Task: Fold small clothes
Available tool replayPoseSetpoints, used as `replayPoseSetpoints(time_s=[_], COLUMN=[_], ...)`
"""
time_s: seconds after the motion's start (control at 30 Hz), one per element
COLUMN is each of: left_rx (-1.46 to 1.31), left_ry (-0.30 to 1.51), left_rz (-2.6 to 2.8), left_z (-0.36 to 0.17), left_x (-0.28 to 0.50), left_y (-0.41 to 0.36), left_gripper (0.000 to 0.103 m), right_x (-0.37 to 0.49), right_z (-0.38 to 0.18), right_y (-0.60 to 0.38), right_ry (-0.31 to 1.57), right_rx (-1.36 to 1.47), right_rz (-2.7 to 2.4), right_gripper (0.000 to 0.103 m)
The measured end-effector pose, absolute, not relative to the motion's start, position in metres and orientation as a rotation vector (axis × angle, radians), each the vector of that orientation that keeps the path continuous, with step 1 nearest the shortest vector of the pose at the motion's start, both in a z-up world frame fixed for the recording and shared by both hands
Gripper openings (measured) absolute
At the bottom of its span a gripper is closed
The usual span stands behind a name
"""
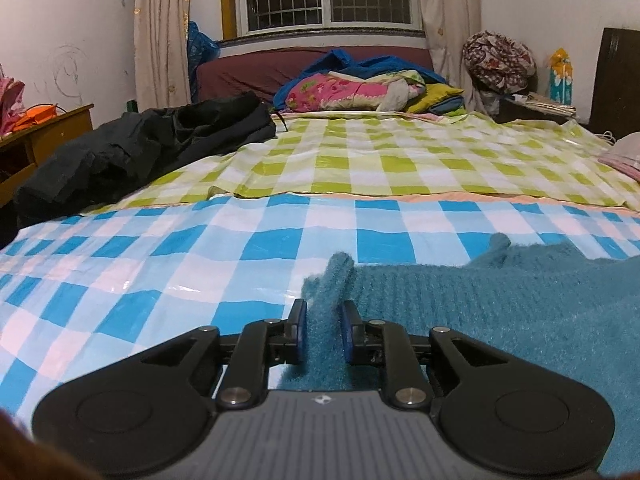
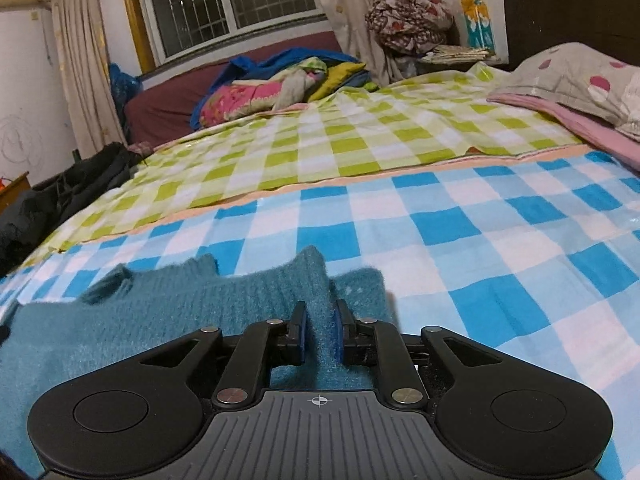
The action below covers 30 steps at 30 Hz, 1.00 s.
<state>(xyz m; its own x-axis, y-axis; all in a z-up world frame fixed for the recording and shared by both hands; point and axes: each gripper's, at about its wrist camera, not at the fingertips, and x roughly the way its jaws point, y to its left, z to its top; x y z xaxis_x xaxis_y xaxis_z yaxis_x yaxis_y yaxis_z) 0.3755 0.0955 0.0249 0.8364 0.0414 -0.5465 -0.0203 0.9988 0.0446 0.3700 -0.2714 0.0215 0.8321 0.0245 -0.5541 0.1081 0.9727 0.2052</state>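
A fuzzy teal knitted sweater (image 1: pixel 520 320) lies flat on the blue-checked sheet (image 1: pixel 160 272), at the lower right in the left wrist view and at the lower left (image 2: pixel 140 320) in the right wrist view. My left gripper (image 1: pixel 322 306) sits low over the sweater's left edge. Its jaws stand a little apart, and a raised fold of the knit sits loosely between the pads. My right gripper (image 2: pixel 321 306) is at the sweater's right edge in the same way, jaws slightly apart around an upright ridge of teal knit. The sweater's near part is hidden under both grippers.
A green-checked sheet (image 1: pixel 400 160) covers the far half of the bed. Dark clothes (image 1: pixel 140 148) are heaped at the far left, and colourful bedding (image 1: pixel 352 92) is piled by the window. A spotted pillow (image 2: pixel 580 76) and a pink cloth (image 2: pixel 592 132) lie at the right.
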Motion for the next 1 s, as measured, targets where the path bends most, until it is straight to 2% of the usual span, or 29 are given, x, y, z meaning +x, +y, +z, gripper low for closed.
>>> replayPoseSetpoints(time_s=[0.13,0.47,0.57,0.8,1.0], left_rx=[0.041,0.061,0.073,0.087,0.136], left_ry=[0.581,0.562,0.557,0.623,0.636], left_rz=[0.045,0.032,0.022,0.027,0.032], left_z=[0.034,0.053,0.056,0.044,0.035], left_x=[0.370,0.354,0.349,0.349,0.342], left_y=[0.092,0.080,0.074,0.068,0.062], left_gripper=[0.028,0.033,0.038,0.039,0.039], right_x=[0.356,0.327,0.324,0.322,0.321], right_z=[0.035,0.054,0.051,0.028,0.030], right_y=[-0.276,-0.272,-0.273,-0.284,-0.286], right_ry=[0.552,0.536,0.555,0.638,0.646], right_rx=[0.254,0.199,0.190,0.214,0.237], right_rz=[-0.048,-0.017,-0.030,-0.071,-0.076], right_gripper=[0.028,0.030,0.033,0.034,0.035])
